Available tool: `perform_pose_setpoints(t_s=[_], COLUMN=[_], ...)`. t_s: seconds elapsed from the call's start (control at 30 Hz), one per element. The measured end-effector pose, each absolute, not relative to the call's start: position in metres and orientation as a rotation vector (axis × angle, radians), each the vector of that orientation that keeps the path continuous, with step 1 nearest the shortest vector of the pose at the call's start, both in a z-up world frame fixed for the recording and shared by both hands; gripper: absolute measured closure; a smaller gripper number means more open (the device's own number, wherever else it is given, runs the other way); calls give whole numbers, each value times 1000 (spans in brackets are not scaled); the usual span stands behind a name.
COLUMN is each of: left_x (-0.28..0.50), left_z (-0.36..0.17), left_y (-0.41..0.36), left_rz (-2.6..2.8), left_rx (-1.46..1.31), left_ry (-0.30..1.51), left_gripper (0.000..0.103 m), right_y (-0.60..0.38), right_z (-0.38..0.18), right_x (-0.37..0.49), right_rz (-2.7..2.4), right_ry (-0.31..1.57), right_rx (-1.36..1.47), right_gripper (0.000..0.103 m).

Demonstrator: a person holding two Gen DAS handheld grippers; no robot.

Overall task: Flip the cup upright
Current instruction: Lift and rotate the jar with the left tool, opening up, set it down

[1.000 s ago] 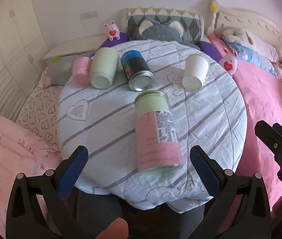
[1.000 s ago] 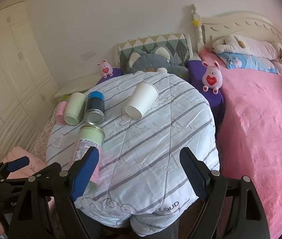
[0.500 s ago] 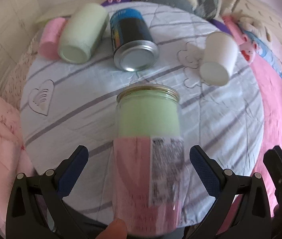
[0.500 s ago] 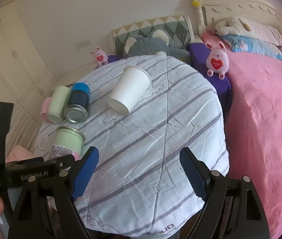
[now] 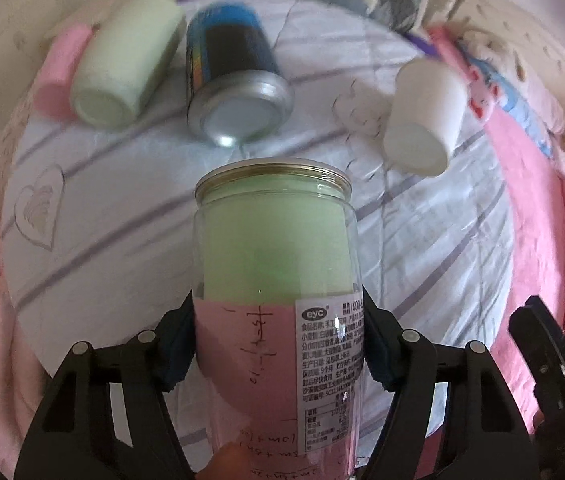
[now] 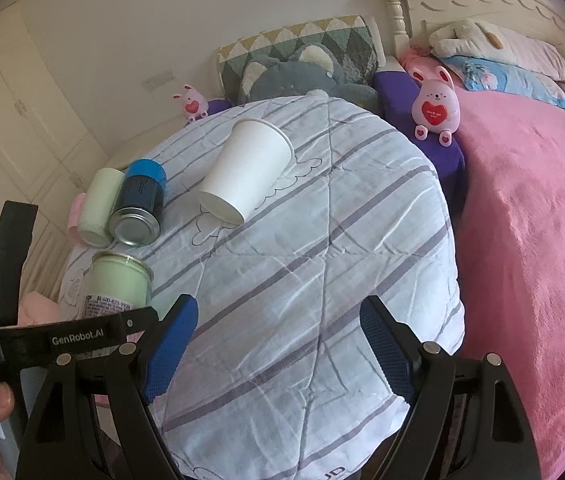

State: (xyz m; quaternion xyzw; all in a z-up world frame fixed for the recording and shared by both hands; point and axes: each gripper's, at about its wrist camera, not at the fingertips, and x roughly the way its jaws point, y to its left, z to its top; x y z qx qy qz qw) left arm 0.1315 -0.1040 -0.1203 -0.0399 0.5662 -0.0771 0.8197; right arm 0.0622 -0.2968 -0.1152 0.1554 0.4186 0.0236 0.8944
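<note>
My left gripper point(image 5: 278, 344) is shut on a clear jar-like cup point(image 5: 278, 276) with a green and pink lining and a white label, lying on its side, its metal rim pointing away from me. The same cup point(image 6: 116, 284) shows at the left of the right wrist view, with the left gripper's black body point(image 6: 54, 336) across it. My right gripper point(image 6: 278, 344) is open and empty over the near edge of the round table point(image 6: 322, 240). A white paper cup point(image 6: 246, 172) lies on its side, also seen in the left wrist view point(image 5: 422, 116).
A blue-capped metal can point(image 6: 138, 204), a pale green cup point(image 6: 98, 208) and a pink cup point(image 5: 58, 72) lie on their sides at the table's far left. Pink bunny toys point(image 6: 434, 108) and cushions stand behind. A pink bed point(image 6: 522, 220) is on the right.
My left gripper moved forward around the green and pink cup and closed on it. My right gripper came slightly closer over the table, still open.
</note>
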Motion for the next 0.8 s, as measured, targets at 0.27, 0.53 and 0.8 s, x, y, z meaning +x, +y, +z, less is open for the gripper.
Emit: perform_pose_setpoints(t_s=[0.27,0.53,0.8], left_x=[84,80,69], left_z=[-63,-113,-111], left_y=[-93,-99,-99], left_rz=[-195,-201,-219], left_rx=[34,101,94], left_ry=[506,459,464], left_gripper=[32,32,32], right_y=[-292,-276,-258], right_z=[-107,-108,-96], right_x=[43,19,7], right_rz=[13,-39,-54], right_ry=[858,905,890], right_rx=[310,260,226], right_gripper=[19,19,19])
